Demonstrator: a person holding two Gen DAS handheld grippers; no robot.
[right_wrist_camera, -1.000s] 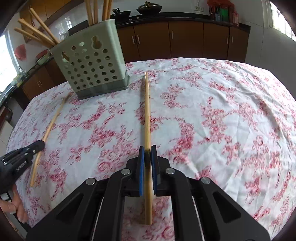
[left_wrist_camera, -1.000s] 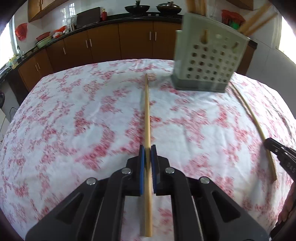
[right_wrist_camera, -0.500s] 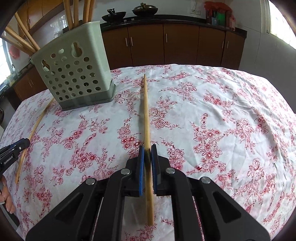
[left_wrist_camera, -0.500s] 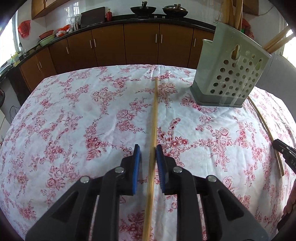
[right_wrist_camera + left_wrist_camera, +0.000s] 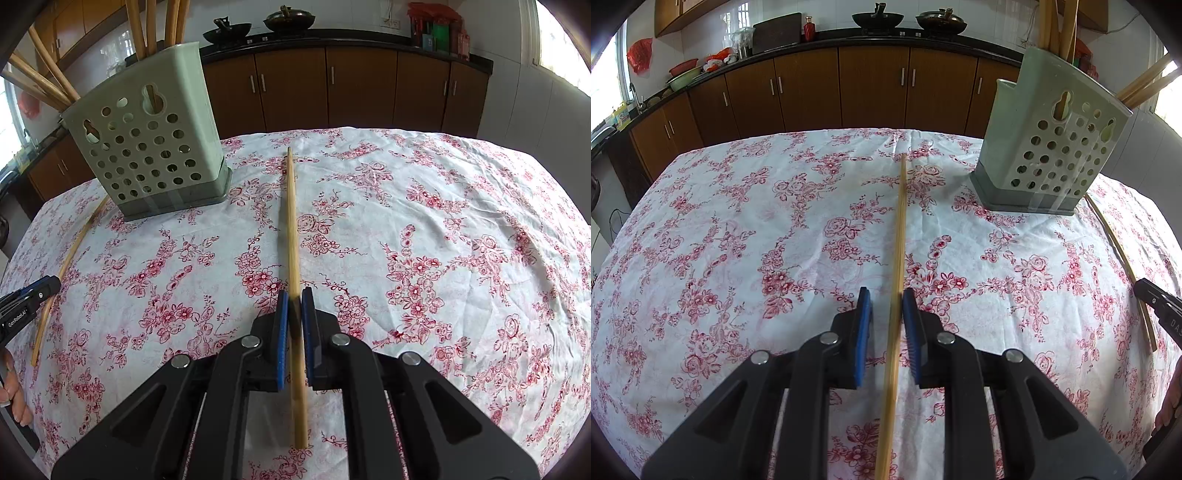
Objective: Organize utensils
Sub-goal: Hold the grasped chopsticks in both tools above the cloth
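Now one chopstick [image 5: 899, 236] lies on the flowered tablecloth [image 5: 720, 229], running up the middle of the left view between the spread blue pads of my left claw [image 5: 886, 306]; the pads do not touch it. My right claw [image 5: 294, 308] is pinching another chopstick [image 5: 291, 221], which points up the centre of the right view. At the upper left of that view the green holder [image 5: 151, 147] stands on the cloth with several chopsticks inside. Brown cabinets [image 5: 362, 88] and two woks [image 5: 877, 18] fill the top of the frames.
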